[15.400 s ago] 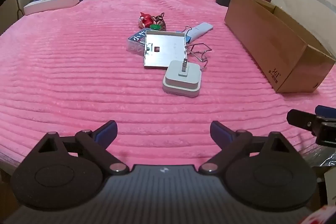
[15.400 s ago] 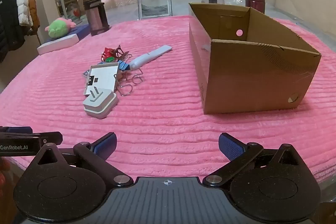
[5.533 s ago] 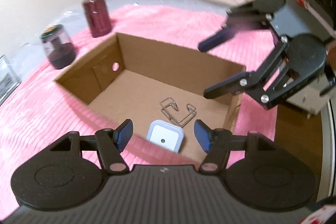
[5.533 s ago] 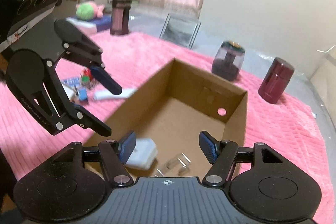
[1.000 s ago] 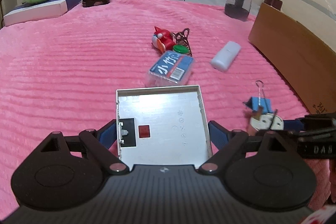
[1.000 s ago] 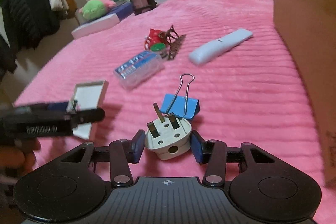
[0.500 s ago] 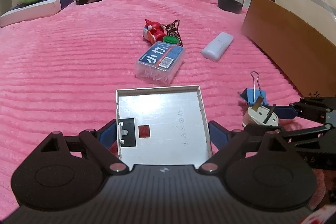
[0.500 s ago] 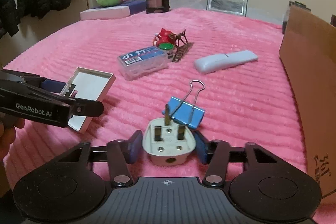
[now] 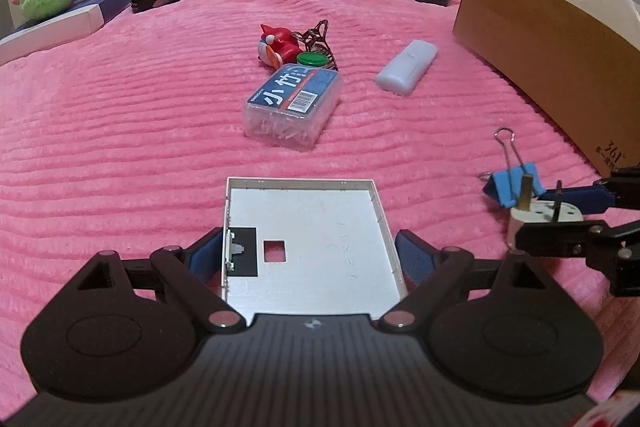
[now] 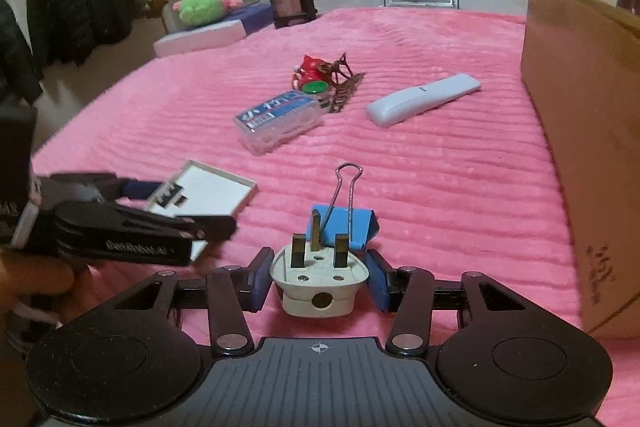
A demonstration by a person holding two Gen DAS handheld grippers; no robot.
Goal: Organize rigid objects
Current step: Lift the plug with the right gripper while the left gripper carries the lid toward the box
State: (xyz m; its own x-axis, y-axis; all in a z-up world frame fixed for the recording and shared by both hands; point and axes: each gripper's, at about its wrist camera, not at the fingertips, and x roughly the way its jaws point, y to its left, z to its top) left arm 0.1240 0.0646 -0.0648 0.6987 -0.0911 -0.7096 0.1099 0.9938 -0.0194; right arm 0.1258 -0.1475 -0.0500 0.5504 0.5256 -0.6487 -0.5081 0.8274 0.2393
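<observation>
Flat metal tray (image 9: 308,243) and white three-pin plug (image 10: 319,277) lie on ribbed pink plush (image 9: 120,131).

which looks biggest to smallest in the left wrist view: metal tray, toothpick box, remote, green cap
1. metal tray, though it sits closest to the camera
2. toothpick box
3. remote, farther back, so its true size is unsure
4. green cap
</observation>
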